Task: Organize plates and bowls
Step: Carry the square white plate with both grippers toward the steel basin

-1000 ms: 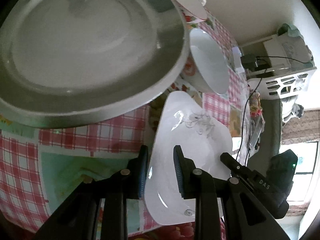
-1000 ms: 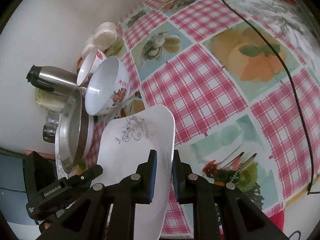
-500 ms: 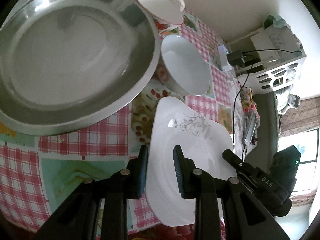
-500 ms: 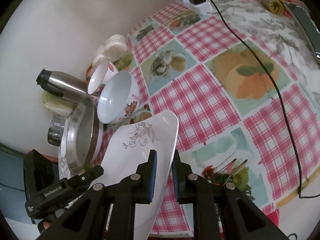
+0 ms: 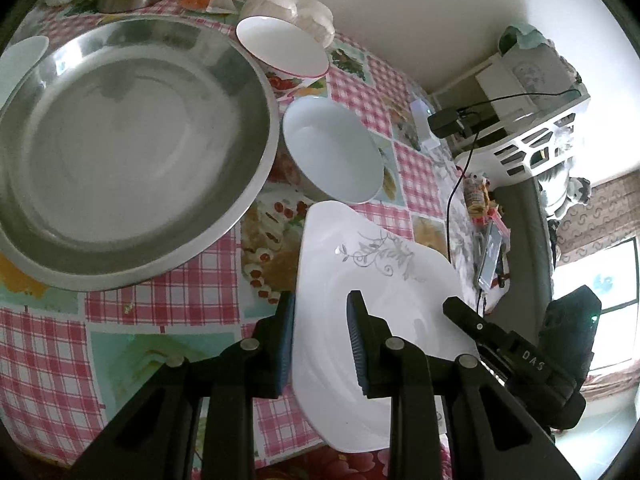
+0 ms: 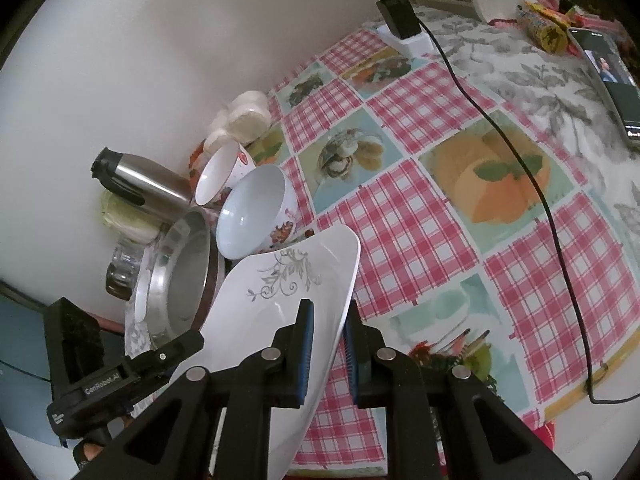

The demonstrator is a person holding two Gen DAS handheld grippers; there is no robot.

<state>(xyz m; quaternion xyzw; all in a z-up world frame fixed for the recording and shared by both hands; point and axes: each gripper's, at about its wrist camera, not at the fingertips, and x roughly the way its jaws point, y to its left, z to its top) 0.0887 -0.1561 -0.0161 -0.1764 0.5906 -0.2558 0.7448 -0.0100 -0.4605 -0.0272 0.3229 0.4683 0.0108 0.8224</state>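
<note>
A white squarish plate (image 5: 384,280) with a grey floral scroll hangs tilted above the checked desk (image 6: 420,216); left gripper (image 5: 320,336) and right gripper (image 6: 328,344) jaws clamp opposite rims; its scroll corner points toward the white bowl (image 5: 332,156).

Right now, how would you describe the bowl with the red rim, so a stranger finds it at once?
Start from the big steel basin on the checked tablecloth. Two bowls stand beside its rim. The red-rimmed bowl is the one nearer the wall; its neighbour, the plain white bowl, has no coloured rim.
</note>
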